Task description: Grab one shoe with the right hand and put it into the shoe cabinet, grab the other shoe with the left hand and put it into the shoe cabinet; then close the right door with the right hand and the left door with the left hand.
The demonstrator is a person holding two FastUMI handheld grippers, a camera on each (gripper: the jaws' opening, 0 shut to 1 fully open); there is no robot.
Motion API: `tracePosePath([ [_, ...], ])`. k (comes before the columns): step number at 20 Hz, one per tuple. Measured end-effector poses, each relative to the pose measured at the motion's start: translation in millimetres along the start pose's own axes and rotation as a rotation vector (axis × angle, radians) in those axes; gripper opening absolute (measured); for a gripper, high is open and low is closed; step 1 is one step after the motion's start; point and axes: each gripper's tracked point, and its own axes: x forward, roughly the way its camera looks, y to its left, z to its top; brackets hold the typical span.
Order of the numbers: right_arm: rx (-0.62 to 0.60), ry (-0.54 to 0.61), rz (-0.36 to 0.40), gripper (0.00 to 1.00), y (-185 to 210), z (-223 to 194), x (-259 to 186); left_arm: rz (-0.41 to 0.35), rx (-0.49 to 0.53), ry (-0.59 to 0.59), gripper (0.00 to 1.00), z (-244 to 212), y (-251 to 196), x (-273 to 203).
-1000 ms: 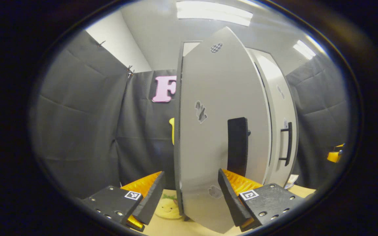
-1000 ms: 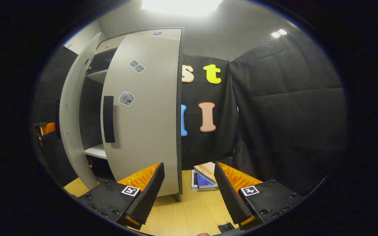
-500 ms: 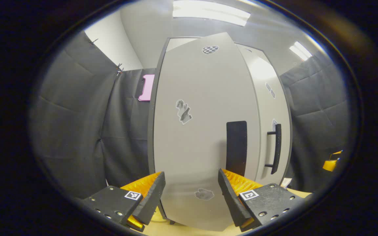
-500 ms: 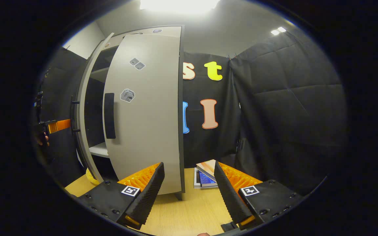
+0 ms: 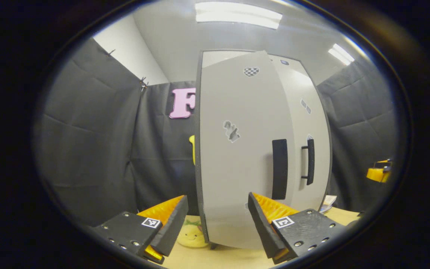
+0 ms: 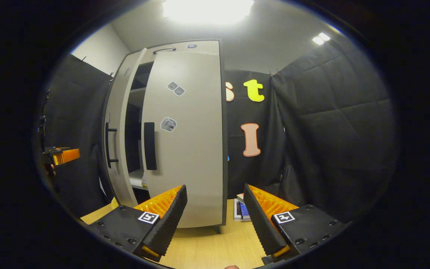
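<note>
My left hand-held gripper (image 5: 218, 218) and right hand-held gripper (image 6: 215, 218) both hang spread and empty before the shoe cabinet (image 6: 185, 138), whose left door (image 5: 237, 149) and right door (image 6: 189, 142) stand ajar.

Pale wood-grain tabletop (image 6: 215, 246). Grey shoe cabinet (image 6: 189, 149) standing on it, short dark foot (image 6: 218, 228) touching the wood. Yellow plush toy w/ smiling face (image 5: 192, 236) lying by cabinet's left base. Small stack of books (image 6: 242, 211) flat on the wood, just right of cabinet, near black cloth wall.
</note>
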Motion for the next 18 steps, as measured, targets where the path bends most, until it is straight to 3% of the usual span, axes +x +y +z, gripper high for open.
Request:
tracePosePath([
  [2, -0.005, -0.011, 0.014, 0.96, 5, 5, -9, 0.011, -0.001, 0.002, 0.92, 4, 9, -23],
  [10, -0.013, -0.042, 0.024, 0.93, 4, 18, -46, 0.022, 0.046, -0.012, 0.96, 20, 26, -91],
  [13, -0.021, -0.048, 0.025, 0.93, -1, 20, -58, 0.029, 0.052, -0.004, 0.92, 18, 28, -112],
  [18, -0.024, -0.053, 0.02, 0.95, -9, 19, -73, 0.064, 0.055, 0.032, 0.96, 1, 40, -140],
])
